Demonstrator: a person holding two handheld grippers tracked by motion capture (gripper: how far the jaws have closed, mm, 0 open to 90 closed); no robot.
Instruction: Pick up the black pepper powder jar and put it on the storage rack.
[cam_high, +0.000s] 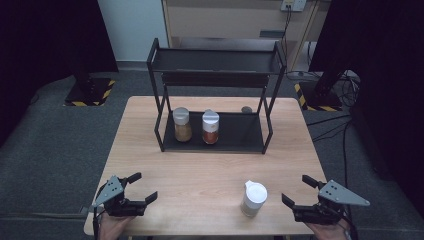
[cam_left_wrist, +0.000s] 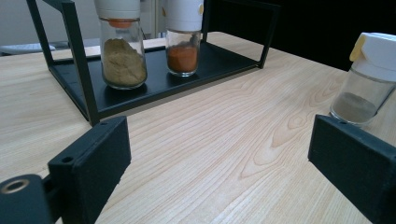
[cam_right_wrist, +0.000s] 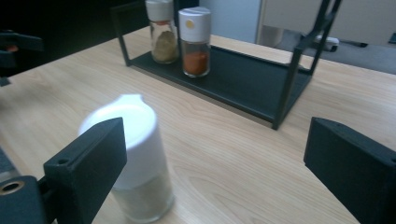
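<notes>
A black two-tier rack (cam_high: 250, 135) stands on the wooden table (cam_high: 210, 170). On its lower shelf are a jar of tan spice (cam_high: 182, 125) (cam_left_wrist: 123, 56) (cam_right_wrist: 162, 35) and a jar of red spice (cam_high: 210, 127) (cam_left_wrist: 183, 44) (cam_right_wrist: 195, 44), both white-capped. A third white-capped jar (cam_high: 253, 198) (cam_left_wrist: 369, 79) (cam_right_wrist: 137, 163) with grey powder stands loose near the front edge. My left gripper (cam_high: 142, 187) (cam_left_wrist: 219, 163) is open at the front left corner, holding nothing. My right gripper (cam_high: 299, 191) (cam_right_wrist: 215, 163) is open at the front right, just right of the loose jar.
The rack's top shelf (cam_high: 215, 61) is bare, and the right half of its lower shelf is free. A small grey round object (cam_high: 246, 109) lies behind the rack. Dark stands with yellow-black bases (cam_high: 90, 92) flank the table on the floor.
</notes>
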